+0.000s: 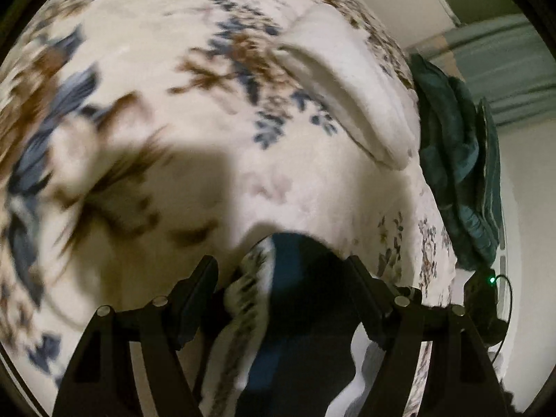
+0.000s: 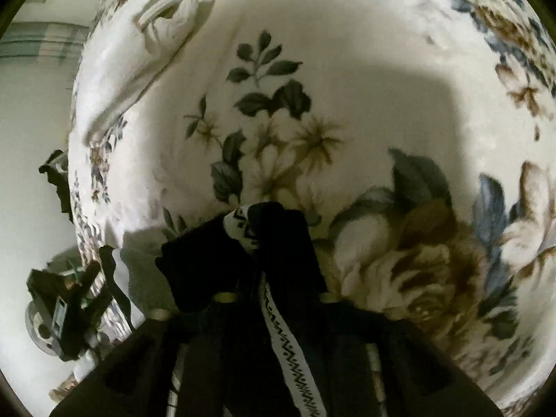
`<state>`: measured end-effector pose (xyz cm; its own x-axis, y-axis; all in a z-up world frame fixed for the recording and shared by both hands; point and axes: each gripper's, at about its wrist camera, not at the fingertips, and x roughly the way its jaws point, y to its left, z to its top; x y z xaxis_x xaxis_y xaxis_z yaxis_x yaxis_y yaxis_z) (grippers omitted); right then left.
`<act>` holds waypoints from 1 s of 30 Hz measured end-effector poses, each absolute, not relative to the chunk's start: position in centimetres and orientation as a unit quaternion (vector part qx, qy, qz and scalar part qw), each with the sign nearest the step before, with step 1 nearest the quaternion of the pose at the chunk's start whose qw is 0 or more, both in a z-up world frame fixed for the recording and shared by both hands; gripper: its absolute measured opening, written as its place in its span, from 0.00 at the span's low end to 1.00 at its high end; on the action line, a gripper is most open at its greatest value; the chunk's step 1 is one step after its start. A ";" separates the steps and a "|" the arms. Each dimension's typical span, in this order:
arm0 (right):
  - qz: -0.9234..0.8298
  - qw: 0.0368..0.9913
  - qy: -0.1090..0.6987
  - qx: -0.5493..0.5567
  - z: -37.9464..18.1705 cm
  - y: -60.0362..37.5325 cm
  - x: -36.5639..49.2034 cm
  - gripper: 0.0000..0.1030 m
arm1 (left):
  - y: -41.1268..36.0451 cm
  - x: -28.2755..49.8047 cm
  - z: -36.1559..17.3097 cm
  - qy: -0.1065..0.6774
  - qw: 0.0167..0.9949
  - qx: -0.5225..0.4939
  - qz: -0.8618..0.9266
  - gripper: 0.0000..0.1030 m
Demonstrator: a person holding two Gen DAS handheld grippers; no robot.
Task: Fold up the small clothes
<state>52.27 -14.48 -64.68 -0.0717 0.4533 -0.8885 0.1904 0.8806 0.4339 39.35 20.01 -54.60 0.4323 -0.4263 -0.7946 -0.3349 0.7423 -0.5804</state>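
Note:
A dark navy garment (image 1: 305, 312) with a white patterned trim lies on the floral bedspread (image 1: 156, 87). In the left wrist view it bunches up between the two black fingers of my left gripper (image 1: 281, 278). The jaws stand wide; the right finger touches the dark cloth and a gap shows beside the left finger. In the right wrist view my right gripper (image 2: 248, 222) has its dark fingers close together, pinching the white zigzag trim (image 2: 288, 354) of the same garment just above the bedspread (image 2: 347, 52).
A white folded cloth or pillow (image 1: 347, 87) lies further up the bed, also visible as white cloth (image 2: 156, 17). A teal blanket (image 1: 451, 156) hangs at the bed's right edge. A dark device with a green light (image 1: 486, 295) sits beside the bed.

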 end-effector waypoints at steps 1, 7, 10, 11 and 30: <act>0.103 0.646 0.718 0.238 -64.7 -15.1 52.2 0.48 | 19.7 39.9 -54.8 0.532 0.770 -0.350 -0.034 0.53; 0.063 0.661 0.688 0.293 -65.4 -16.2 52.4 0.08 | 19.6 41.2 -56.2 0.543 0.764 -0.345 -0.045 0.14; 0.032 0.654 0.683 0.323 -66.3 -17.0 52.3 0.08 | 20.4 41.3 -57.0 0.542 0.756 -0.365 -0.037 0.13; 0.027 0.651 0.687 0.322 -66.8 -16.8 52.3 0.07 | 20.6 41.3 -57.2 0.541 0.754 -0.371 -0.034 0.13; 0.022 0.527 0.759 0.382 -66.9 -22.3 35.5 0.55 | 19.9 23.1 -52.1 0.559 0.686 -0.460 0.067 0.54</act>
